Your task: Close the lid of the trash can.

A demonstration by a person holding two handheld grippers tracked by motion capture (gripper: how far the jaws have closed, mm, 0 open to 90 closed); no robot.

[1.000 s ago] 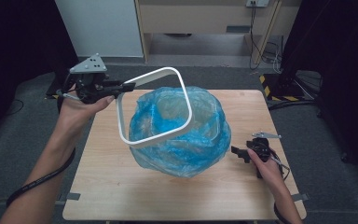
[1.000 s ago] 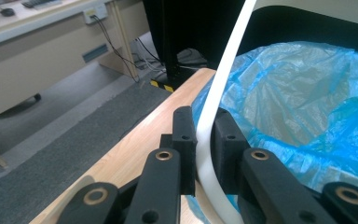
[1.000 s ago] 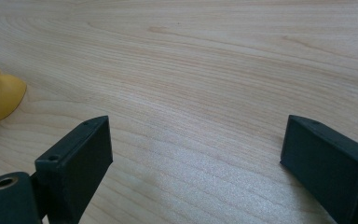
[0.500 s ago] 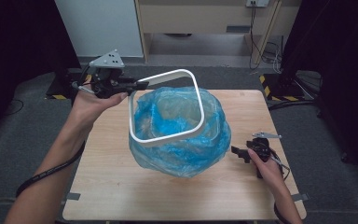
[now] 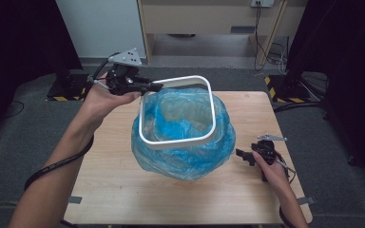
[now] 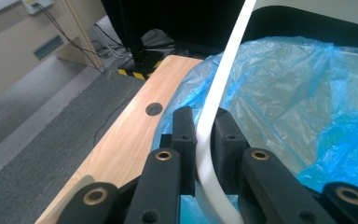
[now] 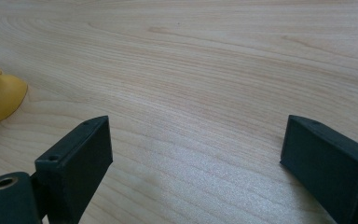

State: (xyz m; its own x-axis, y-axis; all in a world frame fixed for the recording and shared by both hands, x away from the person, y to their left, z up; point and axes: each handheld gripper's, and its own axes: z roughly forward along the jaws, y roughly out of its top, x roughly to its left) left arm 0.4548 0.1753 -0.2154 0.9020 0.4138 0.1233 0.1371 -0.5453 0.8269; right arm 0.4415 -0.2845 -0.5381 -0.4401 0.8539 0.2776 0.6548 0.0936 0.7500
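White plastic frame (image 5: pixel 177 114), a rounded square ring, is what we track. High view: the left claw (image 5: pixel 158 87) is clamped on the frame's far left corner and holds it tilted above the blue plastic bag (image 5: pixel 183 142), which sits bunched in the middle of the tabletop (image 5: pixel 123 190). We read the ring's opening as facing up and toward the camera, its near edge low against the bag, its far edge raised. The bag's mouth lies directly below and inside the ring's outline, so we judge that the coming move is mostly a matter of lining the ring up with the bag's rim. The left hand (image 5: pixel 100 102) is the one on the frame; the right claw (image 5: pixel 241 156) rests on the tabletop just beside the bag's right flank, well apart from the frame, nearer the bag than the ring.

Left gripper view: we see both black jaws pressed together on the thin white band of the frame (image 6: pixel 214 107), which runs up and away between them, long axis straight ahead of the claw. Blue bag (image 6: pixel 307 107) spreads to the right of the band, wooden tabletop (image 6: pixel 126 135) with a round hole (image 6: pixel 154 109) to the left. So from this claw the bag lies right and below.

Right gripper view: jaws stand wide apart with nothing between them, bare wood tabletop (image 7: pixel 205 93) beneath. We note a yellow thing (image 7: pixel 0 93) at the left edge; we cannot tell what it is.
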